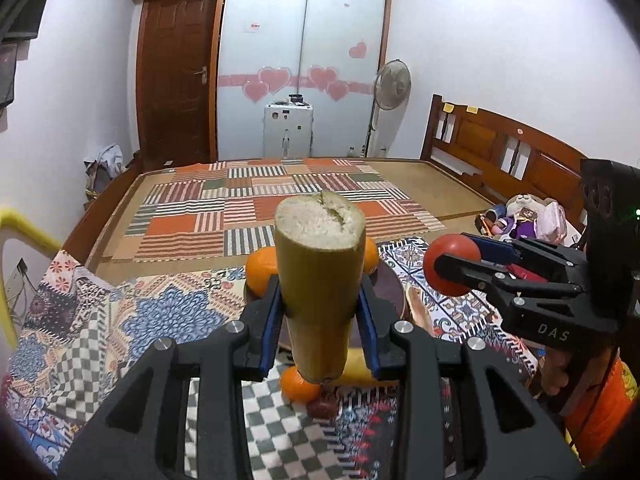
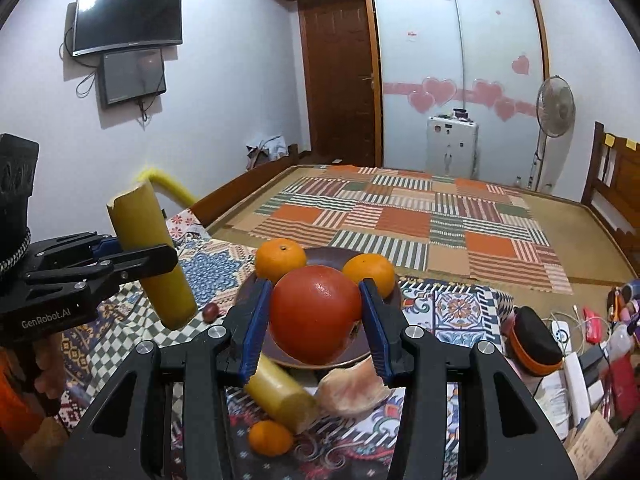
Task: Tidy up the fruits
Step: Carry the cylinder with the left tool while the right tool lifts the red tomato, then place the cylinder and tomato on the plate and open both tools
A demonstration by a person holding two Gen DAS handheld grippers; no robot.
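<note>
My left gripper (image 1: 320, 320) is shut on a yellow-green sugarcane piece (image 1: 320, 280), held upright above the patterned cloth; it also shows in the right wrist view (image 2: 154, 252). My right gripper (image 2: 316, 316) is shut on a red tomato (image 2: 316, 312), held above a dark brown plate (image 2: 320, 256); the tomato also shows in the left wrist view (image 1: 450, 264). Two oranges (image 2: 280, 258) (image 2: 370, 272) lie on the plate. A second sugarcane piece (image 2: 280, 394), a small orange (image 2: 270, 438), a pale fruit peel piece (image 2: 354, 390) and a small dark red fruit (image 2: 211, 311) lie on the cloth.
The fruits sit on a patterned cloth (image 2: 460, 308) over a bed with a striped patchwork mat (image 2: 400, 216). Cables, a dark pouch and small items (image 2: 560, 344) crowd the right side. A wooden headboard (image 1: 500, 148) stands at right, a fan (image 2: 554, 108) behind.
</note>
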